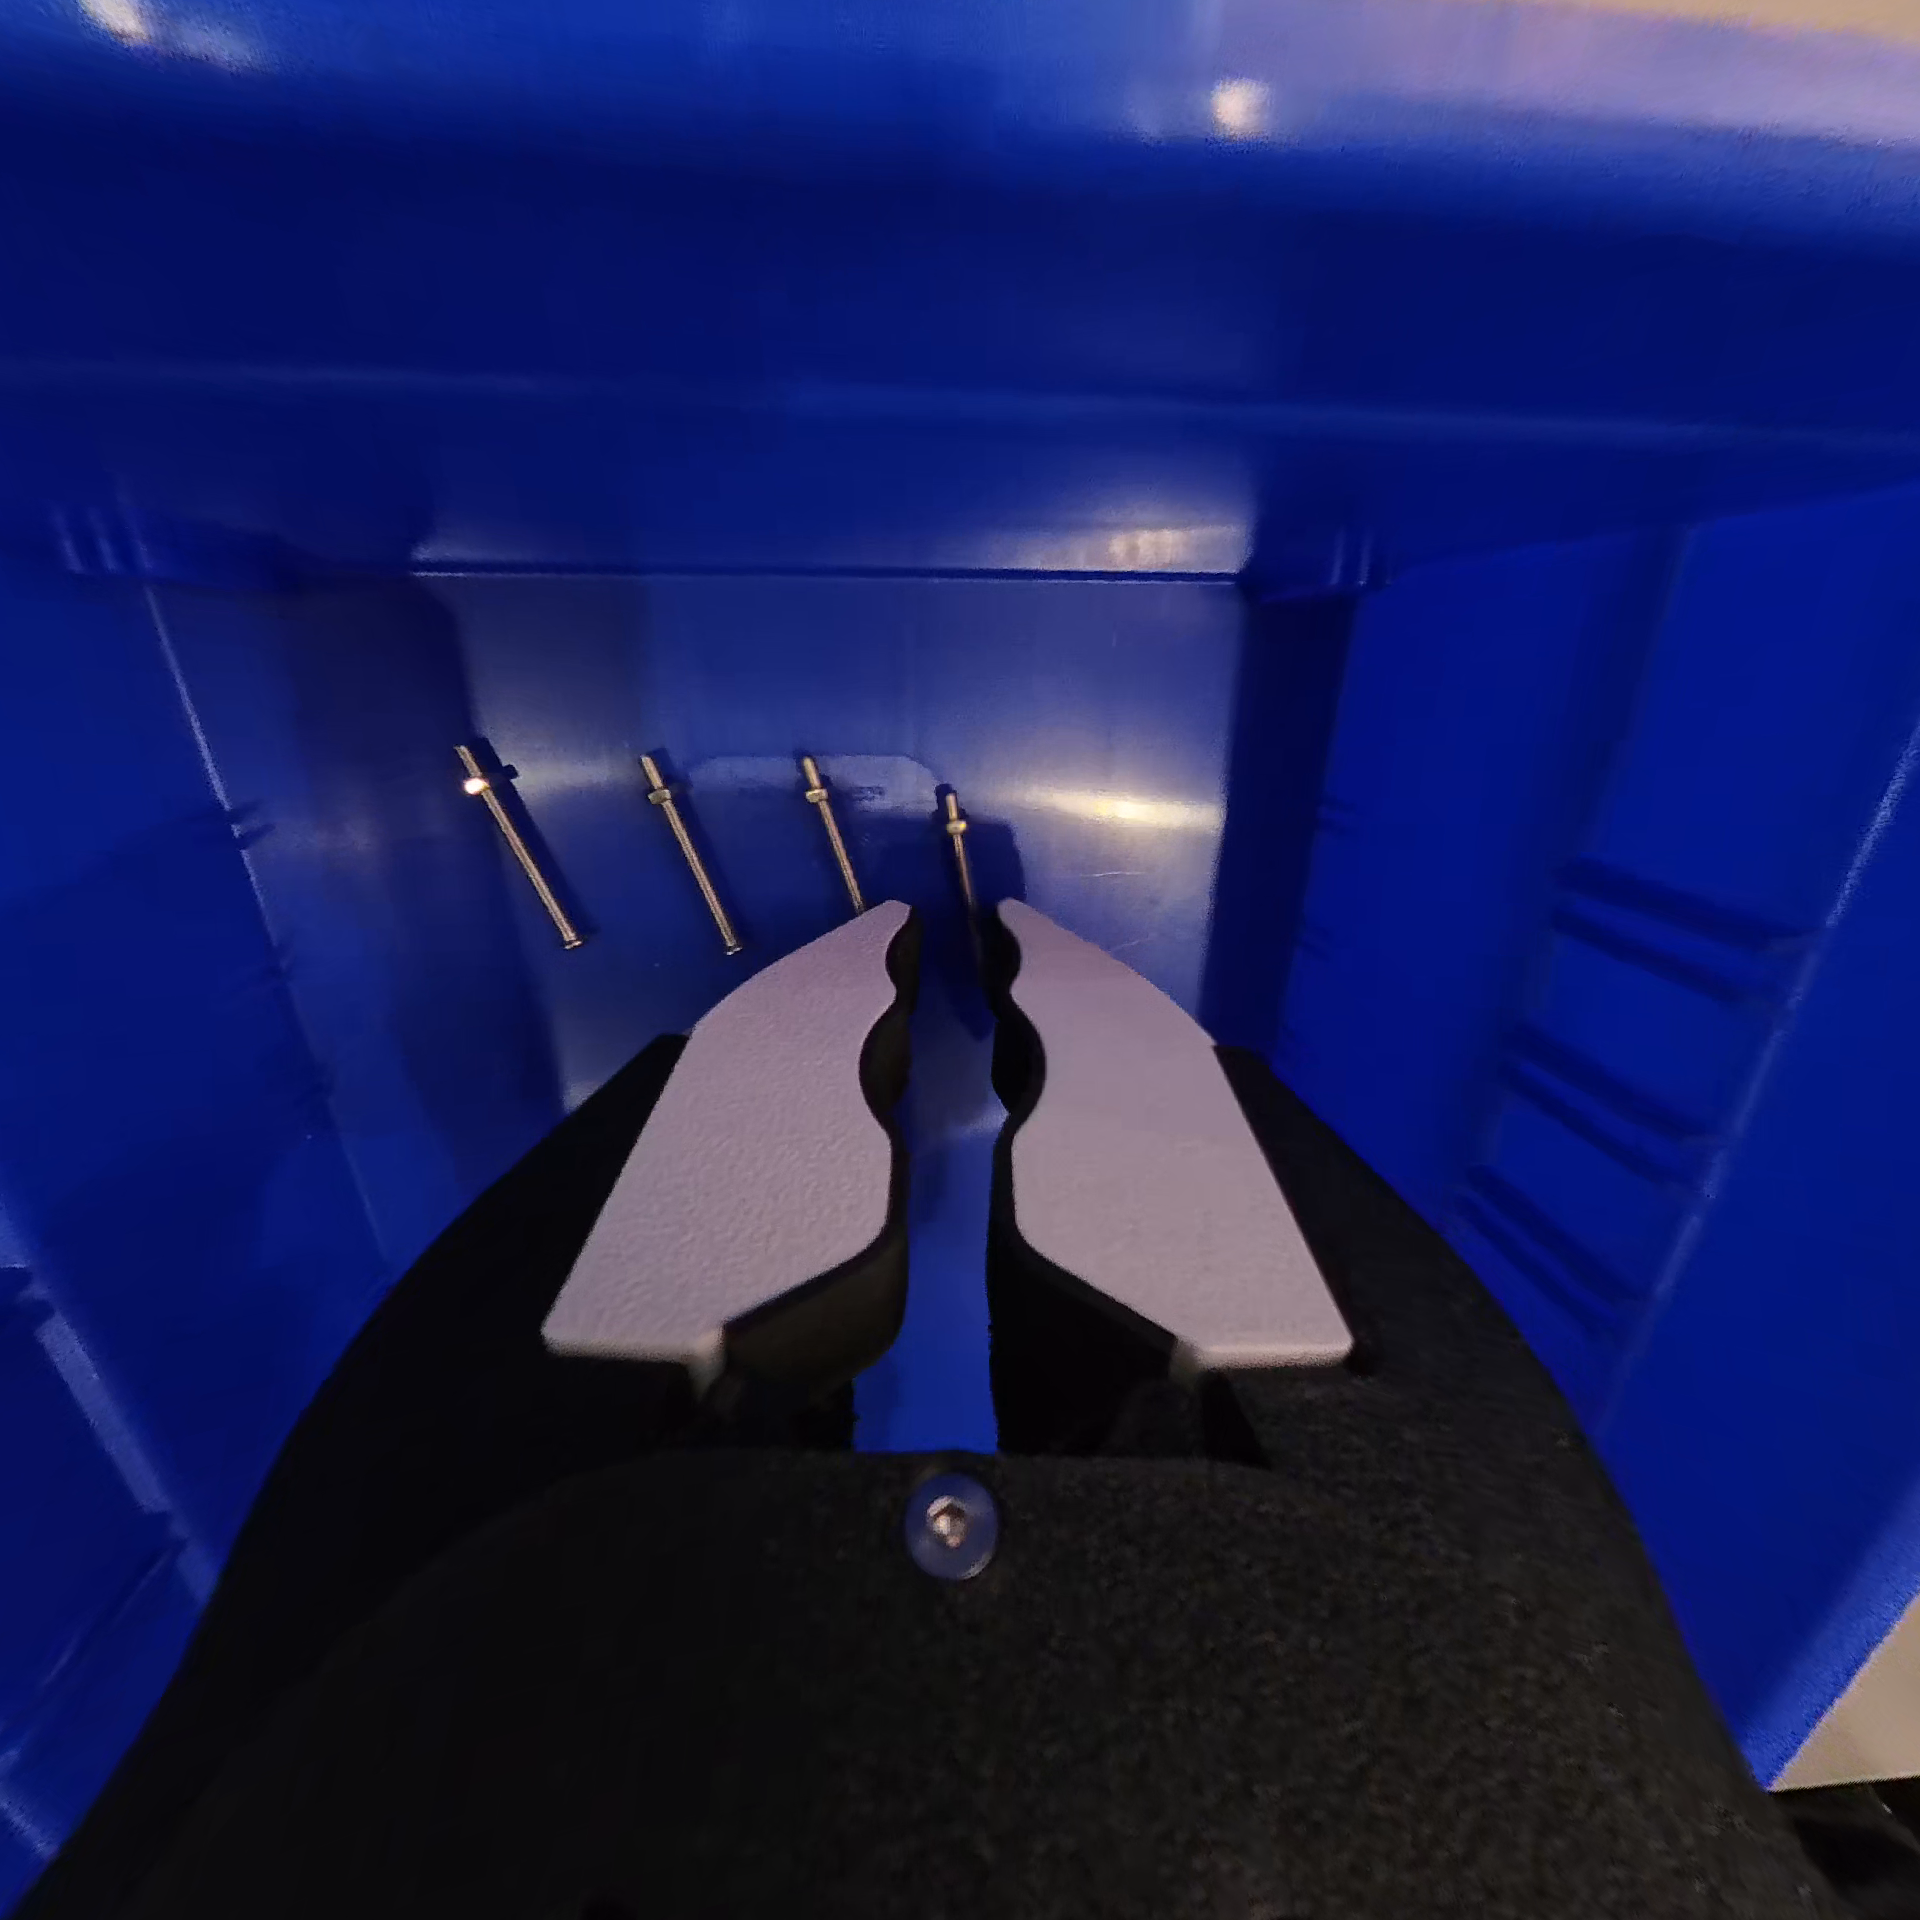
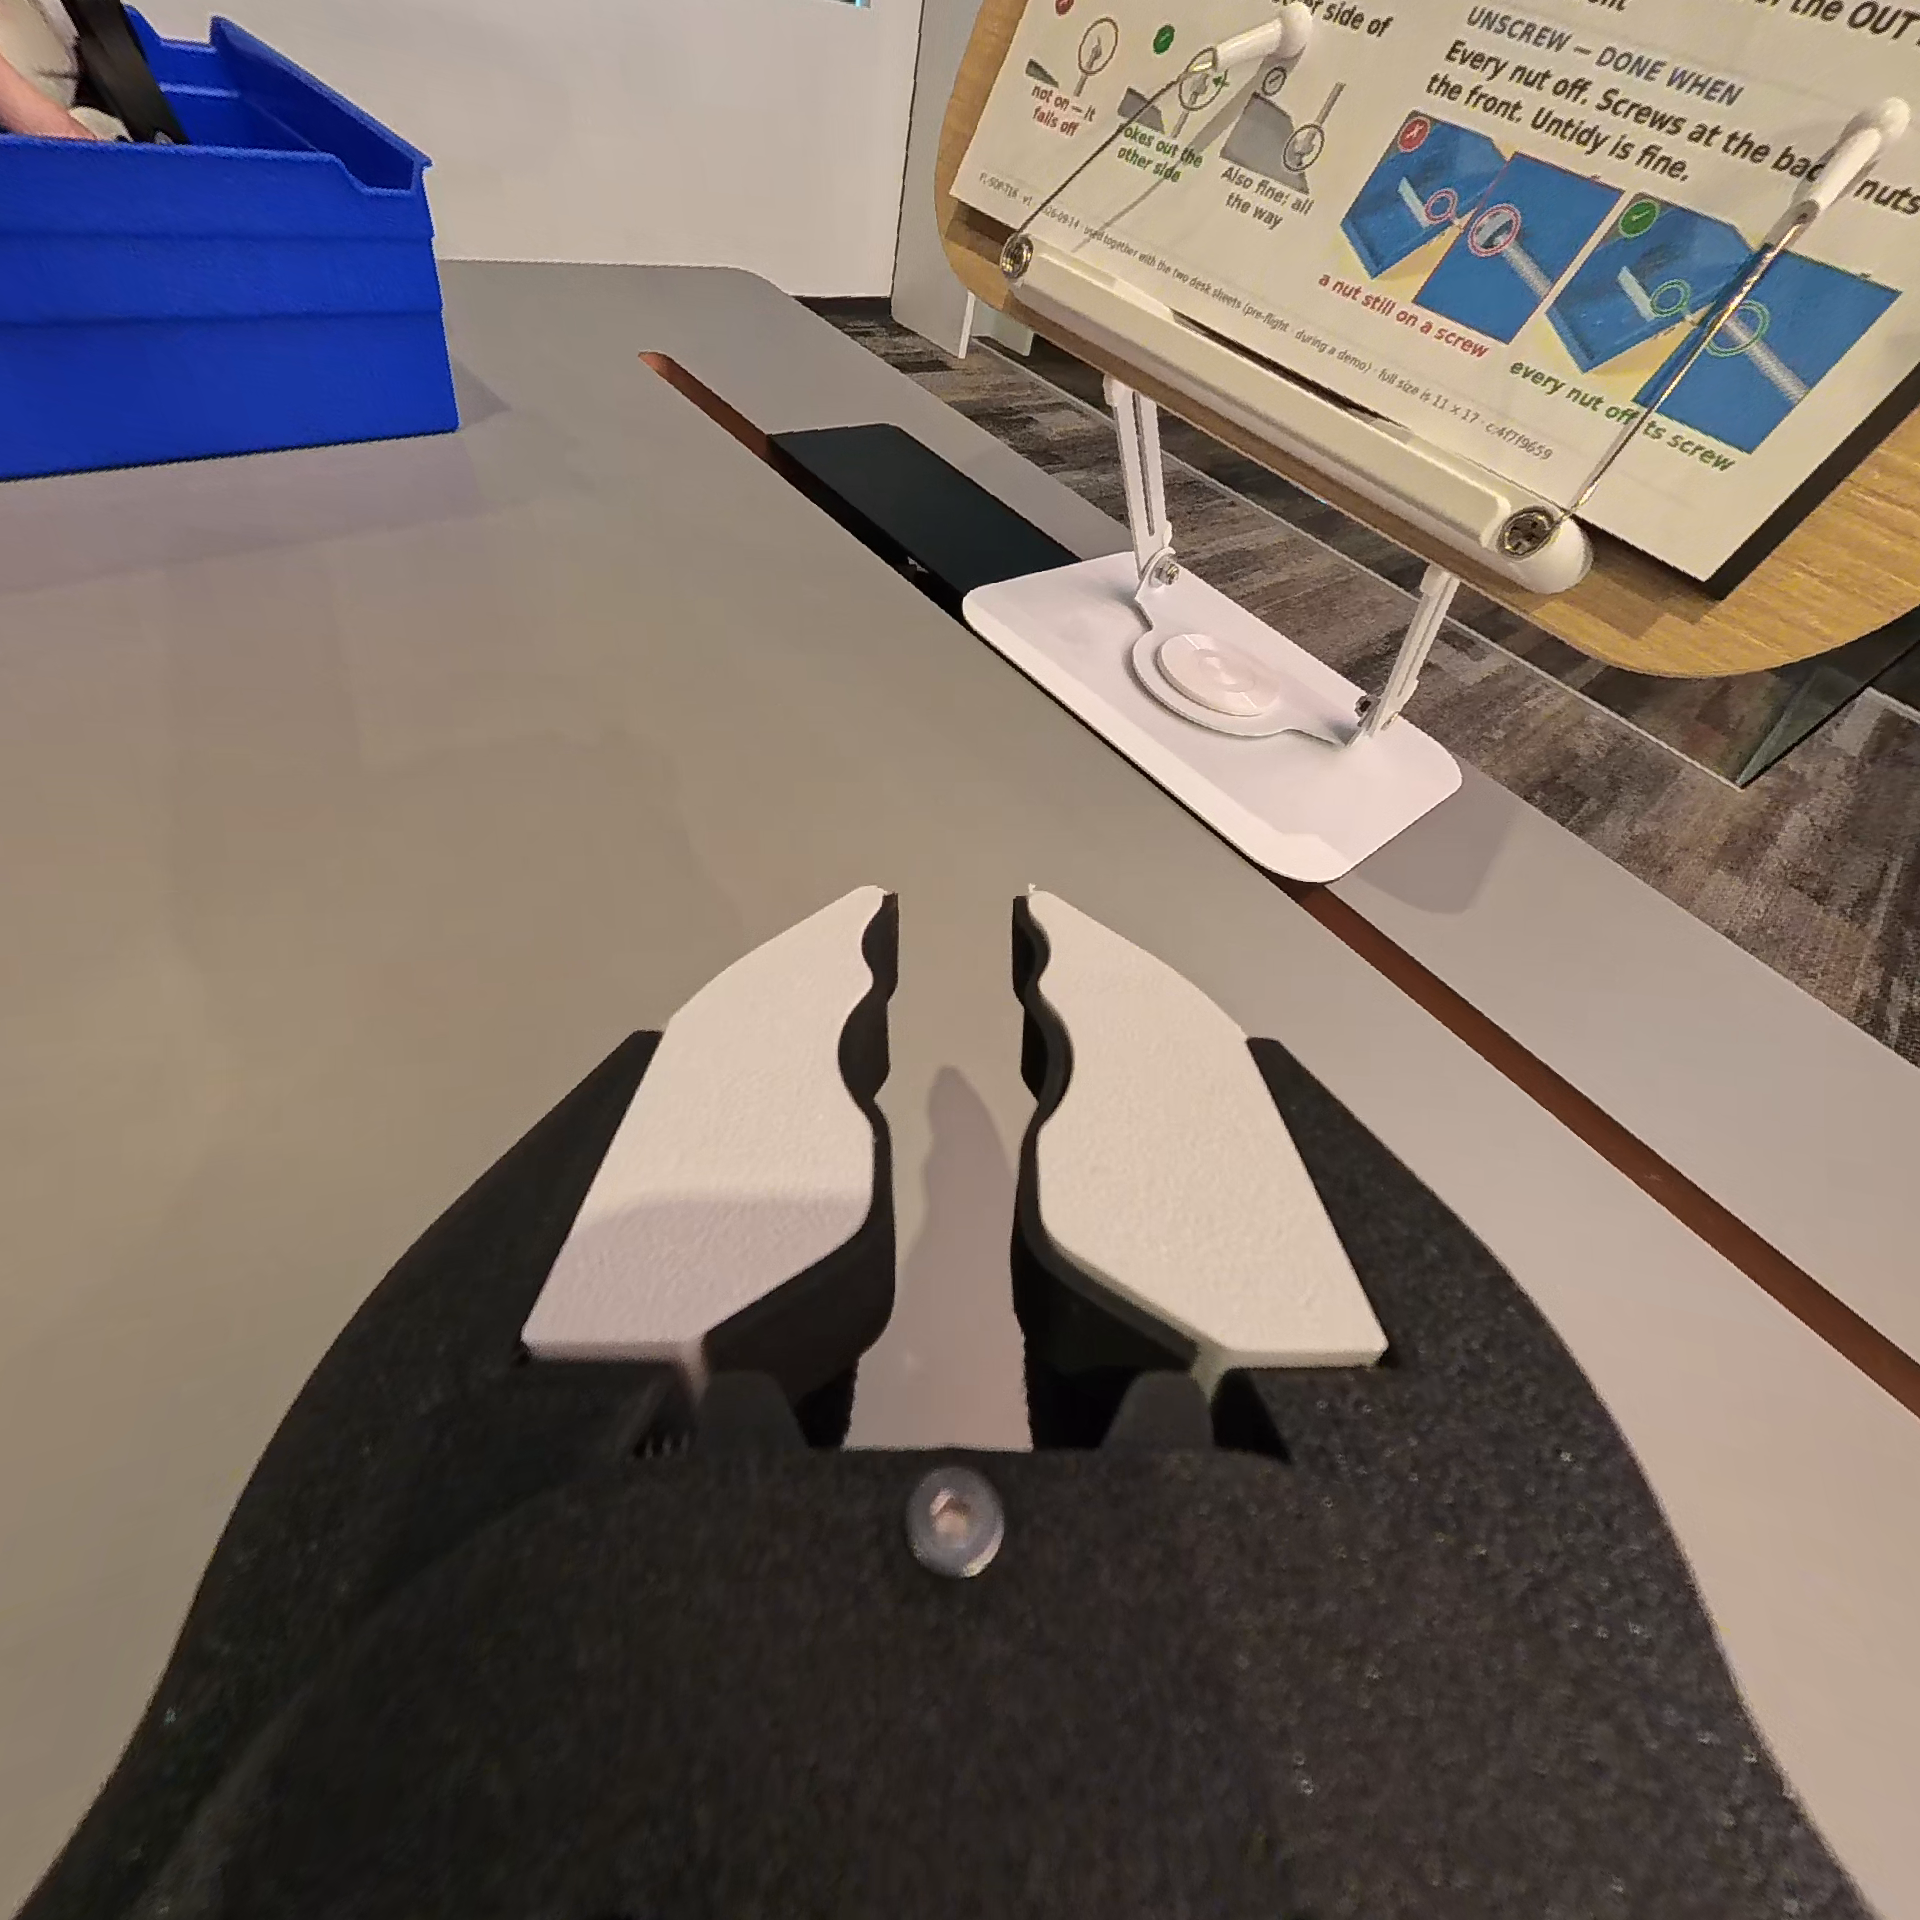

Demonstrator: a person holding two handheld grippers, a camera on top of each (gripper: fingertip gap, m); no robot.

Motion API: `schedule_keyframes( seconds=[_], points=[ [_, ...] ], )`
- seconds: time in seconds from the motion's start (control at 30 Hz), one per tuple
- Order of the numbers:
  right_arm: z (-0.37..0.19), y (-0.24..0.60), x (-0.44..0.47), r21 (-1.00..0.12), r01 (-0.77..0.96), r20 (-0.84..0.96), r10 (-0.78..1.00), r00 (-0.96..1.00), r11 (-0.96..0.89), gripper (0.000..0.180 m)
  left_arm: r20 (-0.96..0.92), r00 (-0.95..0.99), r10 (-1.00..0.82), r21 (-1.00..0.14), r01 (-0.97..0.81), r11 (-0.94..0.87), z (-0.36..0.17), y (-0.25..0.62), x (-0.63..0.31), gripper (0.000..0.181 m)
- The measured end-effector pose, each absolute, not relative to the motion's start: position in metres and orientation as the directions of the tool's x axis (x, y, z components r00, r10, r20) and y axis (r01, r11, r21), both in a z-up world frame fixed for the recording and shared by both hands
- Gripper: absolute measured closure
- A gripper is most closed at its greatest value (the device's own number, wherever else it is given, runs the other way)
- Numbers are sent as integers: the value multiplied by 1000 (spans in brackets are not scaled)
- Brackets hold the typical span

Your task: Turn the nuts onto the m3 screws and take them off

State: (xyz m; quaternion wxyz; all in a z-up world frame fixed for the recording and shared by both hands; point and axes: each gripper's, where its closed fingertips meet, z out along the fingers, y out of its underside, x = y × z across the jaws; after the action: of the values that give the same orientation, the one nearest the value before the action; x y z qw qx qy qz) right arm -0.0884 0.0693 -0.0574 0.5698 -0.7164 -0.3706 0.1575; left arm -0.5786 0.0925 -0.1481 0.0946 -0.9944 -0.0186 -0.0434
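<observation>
In the left wrist view I look into a blue bin. Several thin m3 screws lie side by side on its floor, each with a small nut near its far end. The leftmost screw carries a nut; the rightmost screw carries a nut. My left gripper is inside the bin, its jaws a little apart, with the rightmost screw's near end running into the gap between the tips and hidden there. My right gripper hovers over the grey table, jaws slightly apart and empty.
In the right wrist view the blue bin stands at the far left of the table, with a person's hand reaching into it. A white stand holding an instruction sheet sits at the table's right edge, beside a black plate. Left tips to right tips: about 50 cm.
</observation>
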Motion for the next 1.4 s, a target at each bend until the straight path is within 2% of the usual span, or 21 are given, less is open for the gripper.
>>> schedule_keyframes(
  seconds=[0.13,0.5,0.63,0.77,0.9,1.03,1.13,1.27,1.4],
  points=[
    [-58,70,-88,-933,350,194,709,678,-79,159,85,996,34,-203,51,-978,-148,93,-581,177],
    [-58,70,-87,-934,348,190,708,680,-83,159,86,996,10,-206,28,-978,-148,92,-582,178],
    [-57,70,-86,-938,338,184,707,683,-82,159,123,992,0,-240,29,-970,-144,92,-579,178],
    [-58,70,-86,-938,337,181,709,682,-84,159,151,987,-48,-367,11,-930,-117,96,-576,178],
    [-59,70,-88,-935,344,185,715,674,-83,159,168,974,-155,-560,-35,-828,-61,98,-562,178],
    [-60,69,-92,-931,359,199,723,662,-73,159,193,926,-323,-764,-65,-641,16,90,-523,178],
    [-59,68,-96,-931,360,203,729,653,-63,160,145,877,-459,-882,-96,-462,75,74,-484,178],
    [-46,65,-101,-942,335,206,741,640,-28,160,97,764,-638,-956,-108,-274,130,45,-405,178],
    [-1,54,-106,-970,236,189,767,613,50,160,54,628,-776,-978,-122,-166,153,18,-321,178]
  ],
)
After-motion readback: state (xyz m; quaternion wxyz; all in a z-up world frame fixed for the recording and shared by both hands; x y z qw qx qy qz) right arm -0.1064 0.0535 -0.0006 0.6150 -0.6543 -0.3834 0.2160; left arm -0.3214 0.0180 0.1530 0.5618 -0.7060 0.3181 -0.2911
